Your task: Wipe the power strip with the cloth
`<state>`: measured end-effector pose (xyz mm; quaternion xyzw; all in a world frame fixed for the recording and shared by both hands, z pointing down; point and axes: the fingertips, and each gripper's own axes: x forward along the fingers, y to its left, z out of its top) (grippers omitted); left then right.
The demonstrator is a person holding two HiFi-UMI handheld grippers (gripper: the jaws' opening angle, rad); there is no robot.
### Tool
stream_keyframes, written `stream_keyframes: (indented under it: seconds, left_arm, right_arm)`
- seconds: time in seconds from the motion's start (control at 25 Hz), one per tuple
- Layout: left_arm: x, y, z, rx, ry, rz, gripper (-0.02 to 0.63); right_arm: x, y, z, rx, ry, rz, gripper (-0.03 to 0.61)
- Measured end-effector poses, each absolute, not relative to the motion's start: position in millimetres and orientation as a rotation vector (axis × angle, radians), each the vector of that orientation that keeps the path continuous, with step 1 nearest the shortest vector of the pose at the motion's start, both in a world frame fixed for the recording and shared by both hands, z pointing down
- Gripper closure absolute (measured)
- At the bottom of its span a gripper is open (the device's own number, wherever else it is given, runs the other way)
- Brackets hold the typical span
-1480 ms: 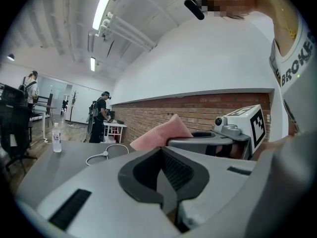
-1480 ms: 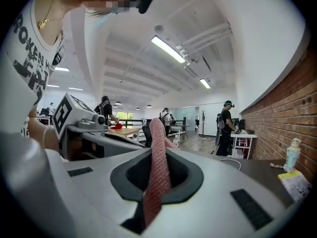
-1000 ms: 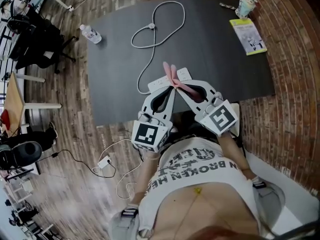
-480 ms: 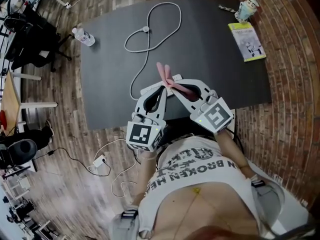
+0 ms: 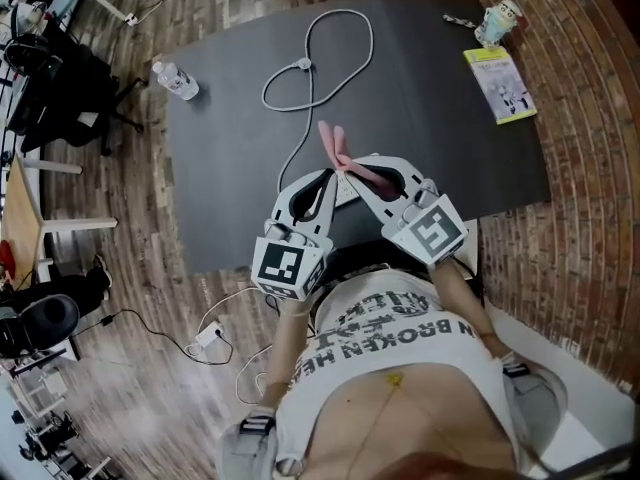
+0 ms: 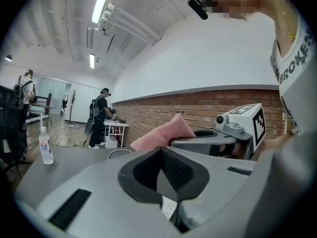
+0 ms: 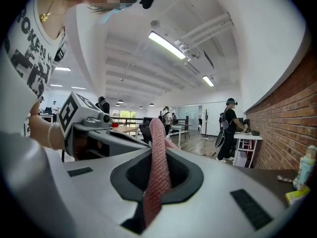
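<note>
1. Compared with 1 second ago, left gripper (image 5: pixel 334 174) and right gripper (image 5: pixel 352 174) cover more of the strip (image 5: pixel 346 194).
2. Left gripper is clenched and empty; right gripper clamps the cloth (image 5: pixel 334 140).
3. Strip lies by the table's (image 5: pixel 450 118) near edge, long axis roughly left-right.

White T-shirt (image 5: pixel 400 343), black lettering; grey left gripper (image 5: pixel 331 175), right gripper (image 5: pixel 357 175).

Black table (image 5: pixel 450 138): water bottle (image 5: pixel 175 79) upright at far left corner; cup (image 5: pixel 498 20) at far right corner; booklet (image 5: pixel 500 84) flat near it, along right edge. Plank floor (image 5: pixel 120 168): black office chair (image 5: pixel 60 78) left of table, white adaptor (image 5: pixel 209 335) with cable. Background: person (image 6: pixel 100 118) standing at small white table (image 6: pixel 117 131) beside brick wall (image 6: pixel 163 113).
</note>
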<state>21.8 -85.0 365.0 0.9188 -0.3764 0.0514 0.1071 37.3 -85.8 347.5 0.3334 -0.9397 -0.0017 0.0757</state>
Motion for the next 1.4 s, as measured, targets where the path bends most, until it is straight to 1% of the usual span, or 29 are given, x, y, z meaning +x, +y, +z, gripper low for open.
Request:
stream_keyframes:
  seconds: [0.52,0.96,1.4]
  left_arm:
    - [-18,-80,378,2.749,-1.055,0.158,0.606]
    - [-15,-80,384,2.735,-1.078,0.179,0.606]
    - [-40,-74,421,2.65,-1.14,0.282,0.606]
  right_arm:
    - [-1,-81,361,1.068,-2.776,-0.008,0.561]
    - [7,-87,372,1.034,-2.769,0.045,0.561]
    - [2,-87,396,0.986,-2.744,0.094,0.561]
